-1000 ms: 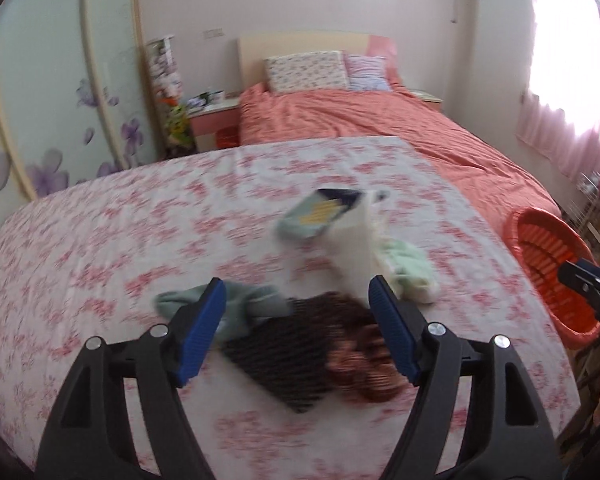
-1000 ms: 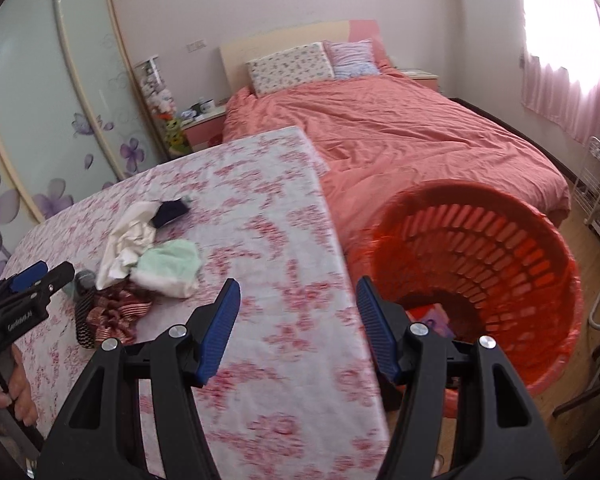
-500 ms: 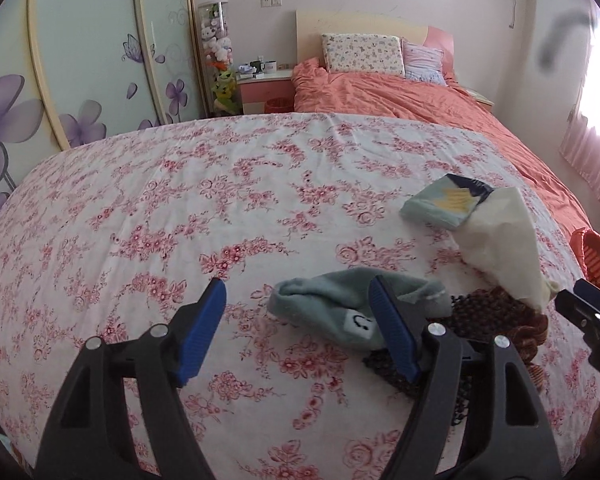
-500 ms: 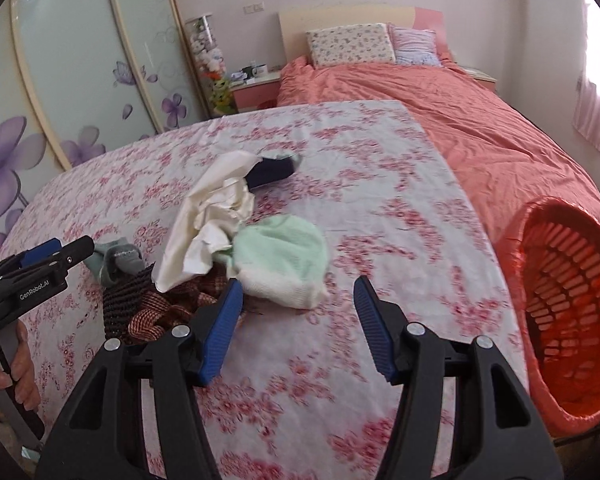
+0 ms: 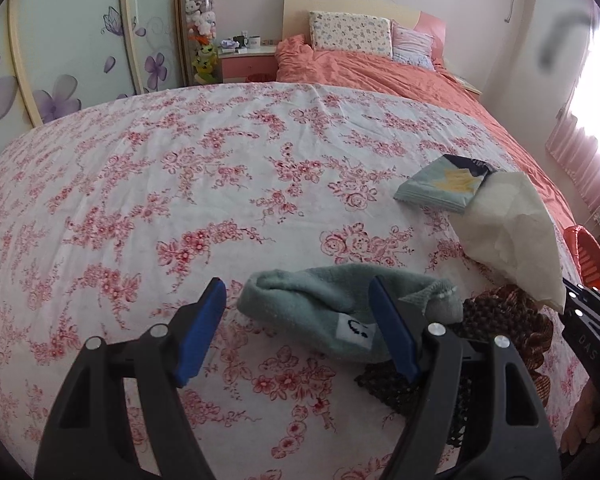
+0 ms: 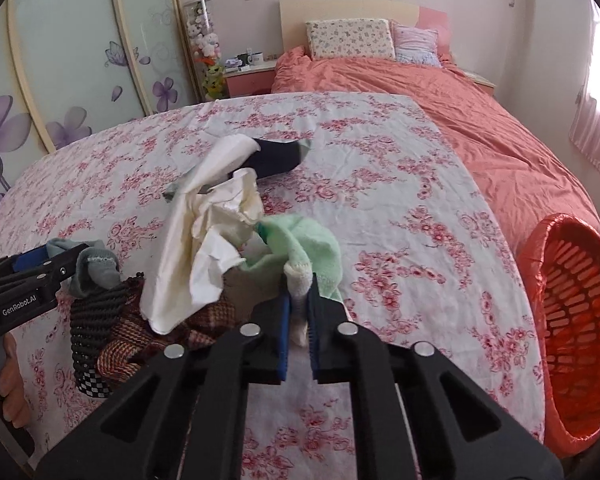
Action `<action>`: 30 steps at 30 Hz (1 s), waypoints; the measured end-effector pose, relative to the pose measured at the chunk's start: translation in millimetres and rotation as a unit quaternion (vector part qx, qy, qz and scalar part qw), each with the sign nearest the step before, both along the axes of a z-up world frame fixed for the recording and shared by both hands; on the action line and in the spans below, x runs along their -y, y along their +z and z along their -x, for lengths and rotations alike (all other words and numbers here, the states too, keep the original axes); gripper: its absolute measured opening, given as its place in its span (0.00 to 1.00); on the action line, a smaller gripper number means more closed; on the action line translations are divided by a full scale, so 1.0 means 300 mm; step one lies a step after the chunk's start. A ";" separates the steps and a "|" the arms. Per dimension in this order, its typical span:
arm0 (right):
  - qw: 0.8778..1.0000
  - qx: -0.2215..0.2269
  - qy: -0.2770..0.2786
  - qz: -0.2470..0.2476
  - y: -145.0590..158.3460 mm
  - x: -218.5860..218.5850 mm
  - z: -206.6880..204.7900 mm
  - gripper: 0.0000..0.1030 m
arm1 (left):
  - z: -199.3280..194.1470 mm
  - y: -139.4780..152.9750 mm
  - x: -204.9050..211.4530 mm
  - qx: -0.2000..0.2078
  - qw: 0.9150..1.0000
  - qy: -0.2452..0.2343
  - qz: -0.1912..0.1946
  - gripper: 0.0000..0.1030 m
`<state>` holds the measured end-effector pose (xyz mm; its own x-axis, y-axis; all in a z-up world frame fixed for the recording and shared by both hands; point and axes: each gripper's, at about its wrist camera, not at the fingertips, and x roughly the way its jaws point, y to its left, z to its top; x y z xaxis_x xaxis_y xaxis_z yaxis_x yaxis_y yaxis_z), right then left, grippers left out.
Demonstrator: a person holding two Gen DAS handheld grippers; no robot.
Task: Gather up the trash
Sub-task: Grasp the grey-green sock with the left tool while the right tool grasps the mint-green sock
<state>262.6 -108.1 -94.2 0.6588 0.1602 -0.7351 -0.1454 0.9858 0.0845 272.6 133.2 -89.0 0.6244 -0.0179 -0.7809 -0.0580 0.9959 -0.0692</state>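
Note:
A pile of cloth items lies on the floral bedspread [image 5: 180, 168]. My left gripper [image 5: 300, 320] is open, its jaws on either side of a grey-green sock [image 5: 320, 312] with a white smiley patch. My right gripper [image 6: 298, 320] is shut on the white cuff of a light green sock [image 6: 304, 244], which lies on the pile. A cream cloth [image 6: 204, 248], a dark navy sock [image 6: 276, 156], a dark knitted piece [image 6: 96, 320] and a plaid cloth [image 6: 140, 340] lie beside it. The orange basket [image 6: 572, 320] stands at the bed's right edge.
A second bed with an orange quilt [image 6: 440, 92] and pillows lies behind. A pink nightstand [image 5: 248, 62] with mugs and a tube of plush toys [image 5: 198, 20] stand at the back. Floral wardrobe doors [image 5: 80, 60] line the left. The left gripper shows in the right wrist view [image 6: 28, 276].
My right gripper swung from the basket to the pile and closed on the light green sock's cuff. My left gripper moved left from the knitted piece to around the grey-green sock.

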 end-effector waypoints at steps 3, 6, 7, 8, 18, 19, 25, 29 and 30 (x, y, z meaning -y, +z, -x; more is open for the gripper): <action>1.000 0.002 -0.026 -0.004 0.003 0.043 0.005 0.05 | -0.005 -0.017 0.019 -0.005 1.000 -0.009 -0.007 0.45; 0.999 0.001 -0.042 -0.004 0.003 0.073 0.005 0.05 | -0.007 -0.021 0.029 -0.001 1.000 -0.017 -0.025 0.15; 0.999 0.001 -0.045 -0.004 0.003 0.079 0.006 0.05 | -0.009 -0.019 0.026 -0.001 1.000 -0.018 -0.024 0.14; 0.999 0.001 -0.049 -0.004 0.004 0.087 0.009 0.06 | -0.010 -0.015 0.020 0.000 1.000 -0.014 -0.028 0.11; 0.997 0.018 -0.080 0.008 0.021 0.131 0.012 0.05 | -0.022 0.070 -0.162 0.029 0.997 0.075 -0.020 0.16; 0.997 0.016 -0.079 0.007 0.018 0.133 0.013 0.05 | -0.018 0.071 -0.162 0.031 0.997 0.073 -0.016 0.27; 0.997 0.011 -0.073 -0.002 0.007 0.138 0.017 0.05 | -0.010 0.058 -0.100 0.032 0.998 0.040 -0.027 0.60; 0.997 0.005 -0.071 -0.012 0.003 0.147 0.019 0.05 | -0.024 0.029 -0.079 0.017 0.999 0.033 -0.035 0.63; 0.997 0.004 -0.070 -0.013 0.001 0.149 0.019 0.05 | -0.026 0.022 -0.074 0.013 0.999 0.031 -0.035 0.64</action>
